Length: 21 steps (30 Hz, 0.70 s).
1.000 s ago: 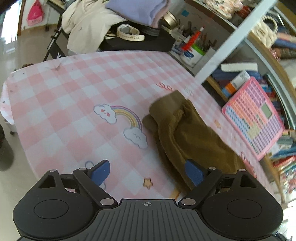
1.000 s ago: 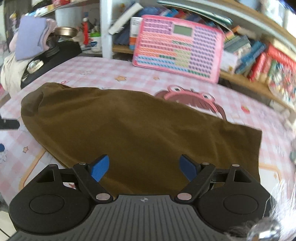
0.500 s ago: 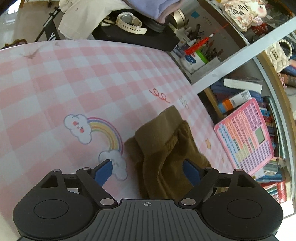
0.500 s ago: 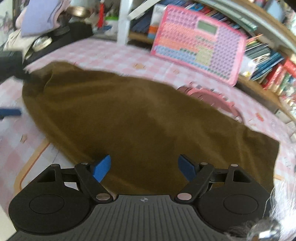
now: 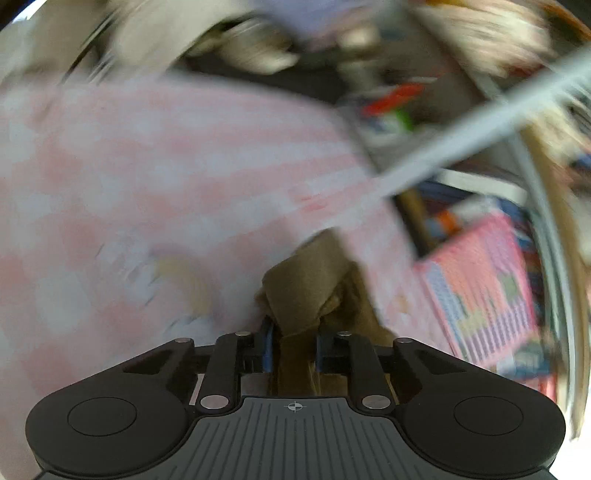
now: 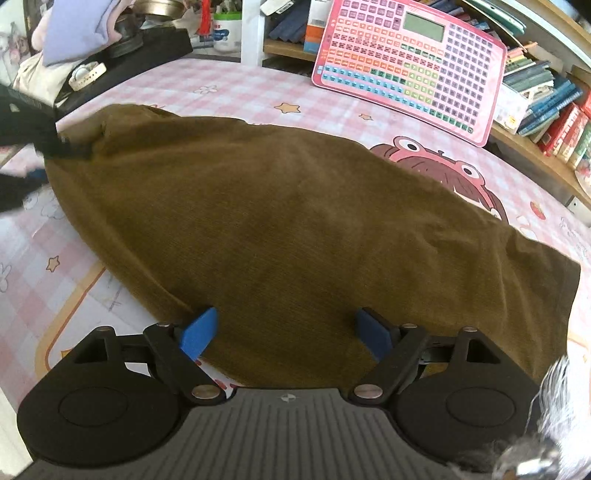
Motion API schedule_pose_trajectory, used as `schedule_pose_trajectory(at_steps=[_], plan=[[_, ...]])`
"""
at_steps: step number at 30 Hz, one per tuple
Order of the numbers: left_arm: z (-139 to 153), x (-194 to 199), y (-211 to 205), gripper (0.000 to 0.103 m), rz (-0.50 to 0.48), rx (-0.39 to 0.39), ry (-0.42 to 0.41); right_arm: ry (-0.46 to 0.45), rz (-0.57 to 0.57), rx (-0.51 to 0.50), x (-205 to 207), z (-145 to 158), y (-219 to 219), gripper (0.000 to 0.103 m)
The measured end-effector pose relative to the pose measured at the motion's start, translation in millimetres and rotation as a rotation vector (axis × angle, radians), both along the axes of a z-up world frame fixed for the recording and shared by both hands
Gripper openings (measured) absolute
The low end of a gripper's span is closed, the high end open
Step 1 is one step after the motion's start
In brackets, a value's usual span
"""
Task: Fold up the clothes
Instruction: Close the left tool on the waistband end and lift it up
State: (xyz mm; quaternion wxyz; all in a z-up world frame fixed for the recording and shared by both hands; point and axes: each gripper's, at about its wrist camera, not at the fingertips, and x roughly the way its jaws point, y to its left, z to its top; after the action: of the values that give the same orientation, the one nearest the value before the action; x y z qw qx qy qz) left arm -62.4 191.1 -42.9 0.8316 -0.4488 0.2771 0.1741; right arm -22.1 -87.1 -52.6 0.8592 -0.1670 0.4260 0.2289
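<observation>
One gripper's got it: the left gripper point(image 5: 294, 349) has its jaws clamped on the end of the brown garment point(image 6: 295, 229), which lies spread across the pink table point(image 6: 229, 86). The right gripper point(image 6: 284, 332) hovers over the near edge, jaws apart. I'd lift slow, keeping the cloth taut.

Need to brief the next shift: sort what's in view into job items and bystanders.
Job:
- brown garment, spread on the table
- left gripper, shut on its end
- right gripper, open above the near edge

Bystanders:
- pink keyboard toy
- books
- watch
- lilac cloth
</observation>
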Motion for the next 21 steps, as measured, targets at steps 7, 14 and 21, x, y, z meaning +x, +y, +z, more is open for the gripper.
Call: schedule_pose_trajectory(at_steps=[7, 14, 21], plan=[[16.4, -2.9, -14.7, 0.018, -0.11, 0.149, -0.057, -0.124, -0.048, 0.056, 45.9, 30.5, 32.2, 0.078], [25.1, -2.3, -18.9, 0.018, -0.153, 0.178, -0.104, -0.143, -0.041, -0.057, 71.7, -9.1, 58.1, 0.084], [42.0, -6.2, -33.4, 0.018, -0.227, 0.259, -0.171, -0.147, 0.052, -0.047, 30.9, 8.6, 42.1, 0.08]])
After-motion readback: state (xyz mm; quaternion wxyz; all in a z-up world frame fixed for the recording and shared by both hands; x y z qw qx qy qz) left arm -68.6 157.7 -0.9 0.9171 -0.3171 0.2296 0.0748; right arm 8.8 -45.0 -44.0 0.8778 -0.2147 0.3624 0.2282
